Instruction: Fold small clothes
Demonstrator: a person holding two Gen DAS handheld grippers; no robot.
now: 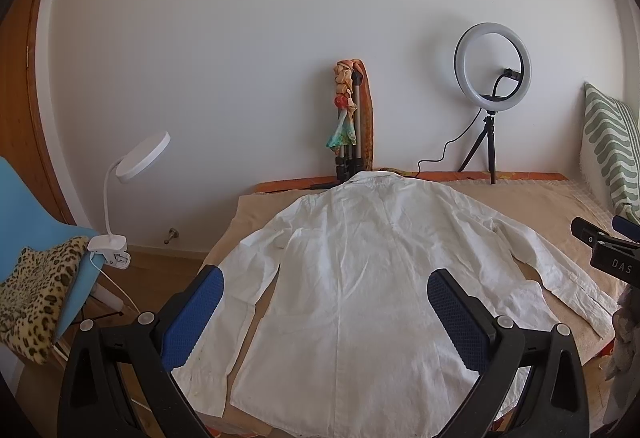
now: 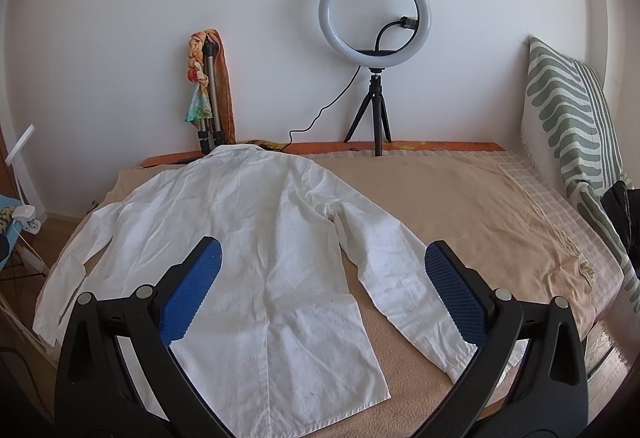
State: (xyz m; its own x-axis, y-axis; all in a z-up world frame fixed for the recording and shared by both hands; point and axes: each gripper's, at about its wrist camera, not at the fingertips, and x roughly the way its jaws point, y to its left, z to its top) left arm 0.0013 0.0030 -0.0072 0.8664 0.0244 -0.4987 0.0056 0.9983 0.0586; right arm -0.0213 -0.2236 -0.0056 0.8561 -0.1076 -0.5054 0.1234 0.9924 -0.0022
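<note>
A white long-sleeved shirt lies flat, back up, on a beige blanket, collar toward the wall, both sleeves spread out. It also shows in the right wrist view. My left gripper is open and empty, above the shirt's lower body. My right gripper is open and empty, above the shirt's right side and right sleeve. The right gripper's tip shows at the right edge of the left wrist view.
A ring light on a small tripod and a folded tripod with a scarf stand at the wall. A green striped cushion leans at right. A blue chair with leopard fabric and a clip lamp stand at left.
</note>
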